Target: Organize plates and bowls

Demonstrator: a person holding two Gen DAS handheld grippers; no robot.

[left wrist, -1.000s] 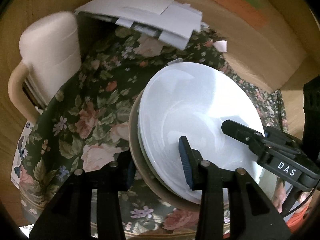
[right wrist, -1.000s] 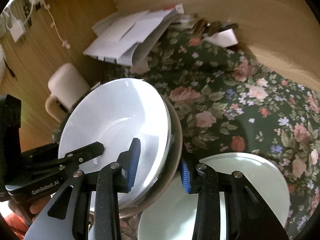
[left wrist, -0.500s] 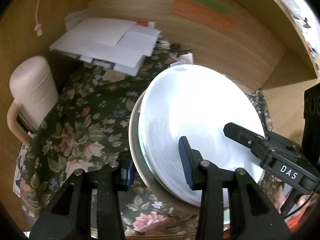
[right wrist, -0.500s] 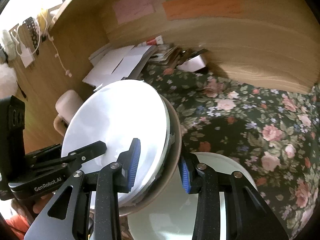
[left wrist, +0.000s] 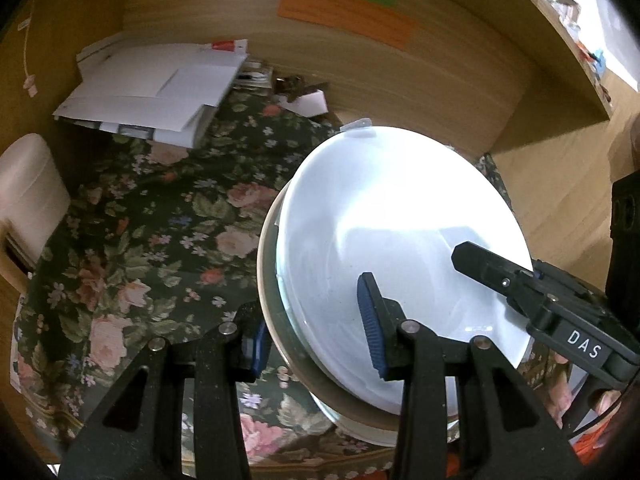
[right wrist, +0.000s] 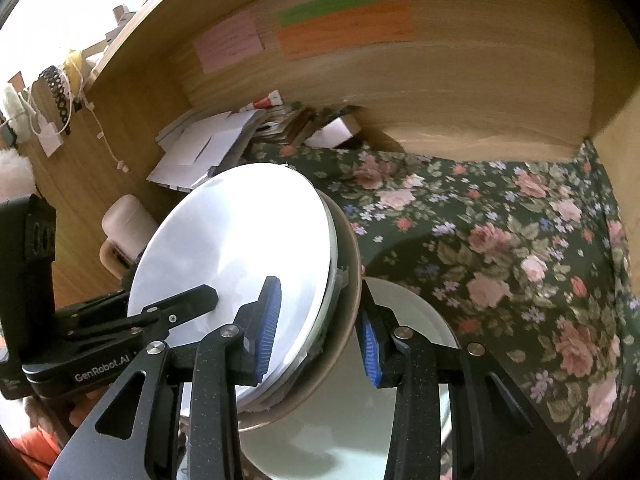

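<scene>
A stack of white plates (left wrist: pixel 384 216) rests on a tan plate (left wrist: pixel 266 280) and hangs tilted above the floral cloth. My left gripper (left wrist: pixel 314 332) is shut on the stack's near left rim, one blue pad on top and one under the tan plate. My right gripper (right wrist: pixel 318 332) is shut on the opposite rim in the same way. In each wrist view the other gripper's finger lies on the top plate: the right gripper (left wrist: pixel 500 276) and the left gripper (right wrist: pixel 180 304). Another white plate (right wrist: pixel 412 304) lies on the cloth below the stack.
A floral tablecloth (left wrist: pixel 140 240) covers the desk. A pile of white papers (left wrist: pixel 160 88) lies at the back left, with a beige container (left wrist: pixel 28 192) at the left edge. A wooden back wall (right wrist: pixel 460 92) with coloured notes and a side panel close in the space.
Both grippers have risen with the stack and moved over the cloth. The back wall and its notes have come into view, and the plate on the cloth has dropped lower in the right wrist view.
</scene>
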